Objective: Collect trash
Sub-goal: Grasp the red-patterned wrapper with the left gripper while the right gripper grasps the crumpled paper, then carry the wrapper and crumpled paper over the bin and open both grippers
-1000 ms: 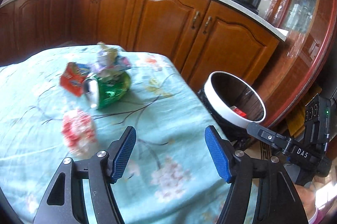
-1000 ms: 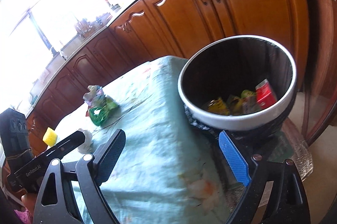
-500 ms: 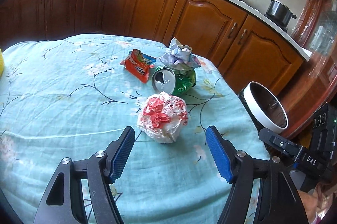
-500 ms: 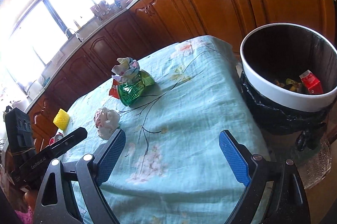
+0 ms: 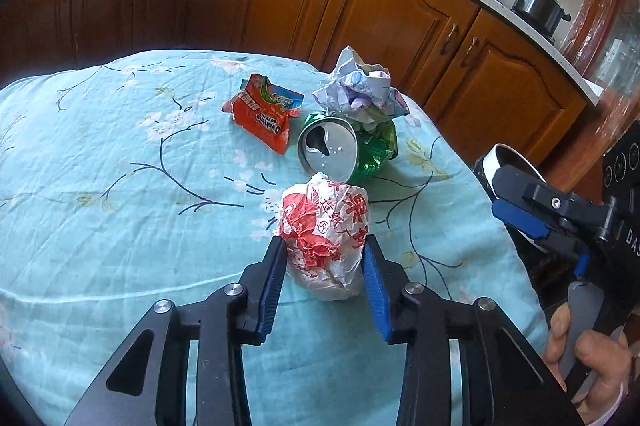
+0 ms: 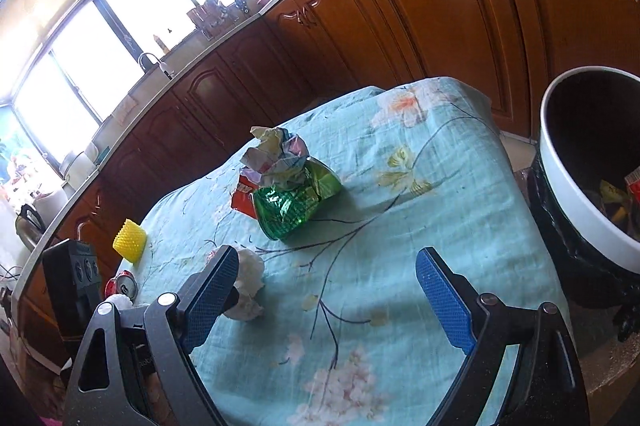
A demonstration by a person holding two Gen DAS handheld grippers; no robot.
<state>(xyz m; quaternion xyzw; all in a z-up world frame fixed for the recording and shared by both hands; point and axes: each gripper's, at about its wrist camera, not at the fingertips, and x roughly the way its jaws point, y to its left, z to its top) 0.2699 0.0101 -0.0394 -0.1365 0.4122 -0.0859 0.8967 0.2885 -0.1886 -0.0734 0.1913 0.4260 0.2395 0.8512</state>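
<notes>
1. Left gripper [image 5: 325, 268]: jaws have just been closing, now pinching the crumpled white paper wrapper with red print [image 5: 326, 230]; both blue pads sit against its sides. Wrapper rests on the turquoise floral tablecloth [image 5: 120, 210], toward the table's right edge in the left wrist view.
2. Right gripper [image 6: 324, 292]: jaws spread wide, nothing between them, hovering over cloth near the table edge.
3. Handling, judged: wrapper is light, soft and crushable, gives under the pads. Sides of the wad are a fine place to hold; a grip too near the top could pinch only a loose flap and slip.
4. Other trash just beyond the wrapper: crushed green aluminium can with silver top [image 5: 340, 150], its lid nearly touching the wrapper's far side; crumpled pale printed paper ball [image 5: 360, 90] resting on the can; flattened orange snack packet [image 5: 262, 114] just left of the can.
5. Can probably stiff but dented, may roll; take it across the body. Packet is flat and slick, harder to get under.
6. White-rimmed round black bin [image 6: 576, 186] stands beside the table's right edge, below cloth level, some rubbish already inside.
7. Room: open cloth left of and in front of the wrapper. Lift straight up first to avoid nudging the can, then carry right over the edge. Right gripper hangs near that path, so watch for a clash.
8. Yellow ribbed cup-shaped thing [image 6: 129, 240] and a red can [image 6: 122, 284] sit at the far left side, well apart.
</notes>
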